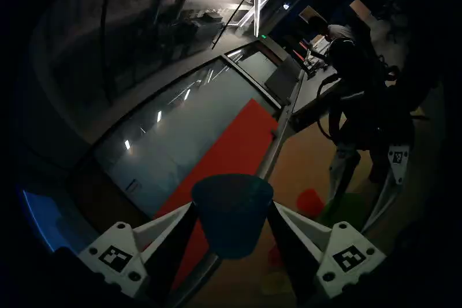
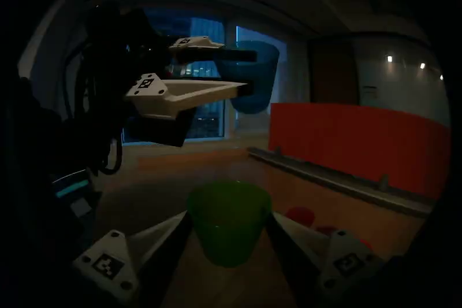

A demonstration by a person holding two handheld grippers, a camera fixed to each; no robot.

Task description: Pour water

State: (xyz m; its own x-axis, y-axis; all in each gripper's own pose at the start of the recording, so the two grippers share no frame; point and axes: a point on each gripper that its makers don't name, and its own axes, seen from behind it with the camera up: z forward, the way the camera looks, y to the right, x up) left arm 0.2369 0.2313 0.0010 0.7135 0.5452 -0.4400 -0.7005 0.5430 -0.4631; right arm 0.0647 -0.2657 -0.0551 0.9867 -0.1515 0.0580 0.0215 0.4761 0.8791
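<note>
My left gripper (image 1: 232,211) is shut on a blue cup (image 1: 232,224), rim up between its white fingers. In the right gripper view that left gripper (image 2: 249,71) holds the blue cup (image 2: 254,91) high above the table, up and beyond the green cup (image 2: 230,230). My right gripper (image 2: 230,221) is shut on the green cup, low over the wooden table (image 2: 167,184). The left gripper view shows the right gripper (image 1: 353,207) at the right with the green cup (image 1: 345,215). The dim light hides what is inside either cup.
A red cup (image 2: 300,214) stands on the table past the green one, red cup (image 1: 310,201). An orange-red panel (image 2: 358,140) lines the table's far edge, with dark windows (image 2: 202,106) behind. A person (image 1: 346,48) sits at a desk far off.
</note>
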